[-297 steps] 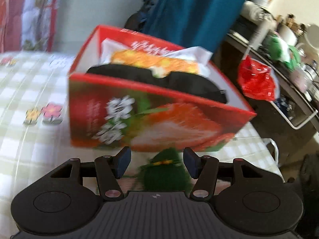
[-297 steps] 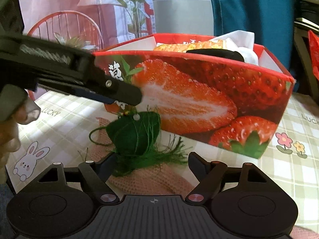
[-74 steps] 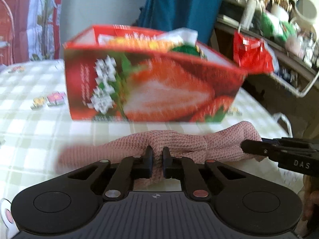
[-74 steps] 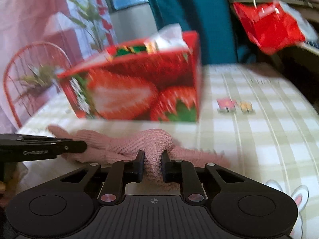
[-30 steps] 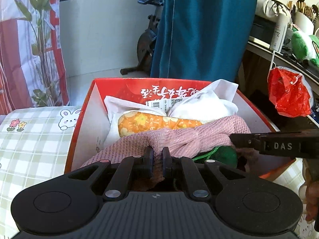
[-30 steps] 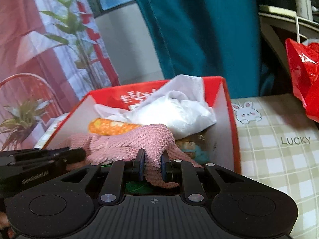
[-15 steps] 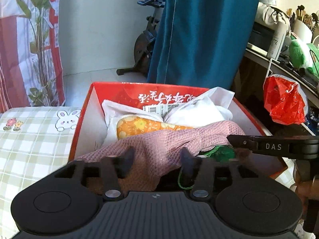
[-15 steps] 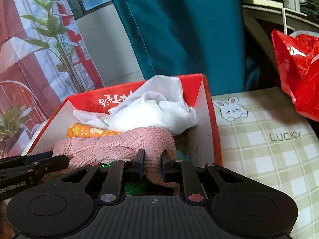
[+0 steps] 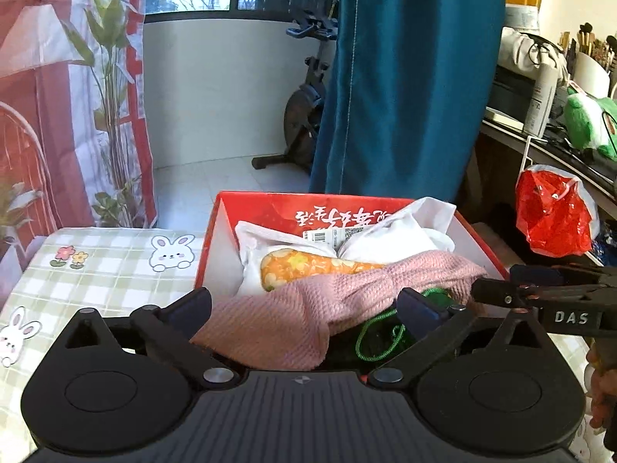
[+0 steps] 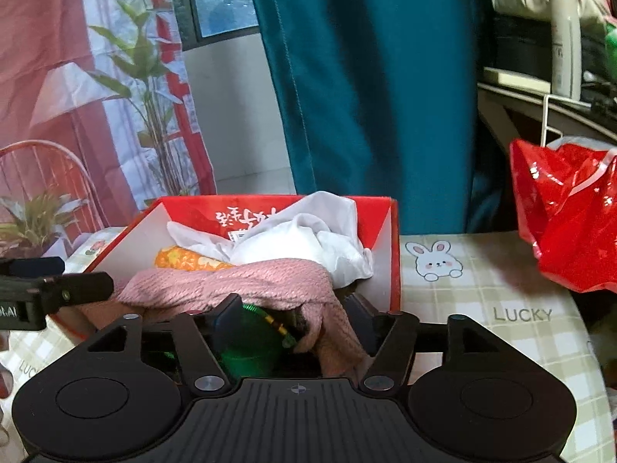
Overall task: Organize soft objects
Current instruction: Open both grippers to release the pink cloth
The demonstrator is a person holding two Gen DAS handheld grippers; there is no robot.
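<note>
The left claw [image 9: 304, 305] is spread wide over the near edge of the red strawberry box [image 9: 246, 208], gripping nothing. The right claw [image 10: 295, 318] is likewise spread and empty. The pink knitted cloth [image 9: 308, 305] lies draped across the box's contents, one end hanging toward the near right corner [image 10: 331, 332]. Under it sits a green tasselled pouch [image 10: 250, 341] with a green cord loop [image 9: 376, 333]. Farther in the box lie an orange floral pouch [image 9: 308, 264] and white fabric [image 9: 389, 239]. The box stands on the table [image 9: 96, 274] with its checked bunny cloth. A red plastic bag [image 9: 551, 216] hangs at the right.
</note>
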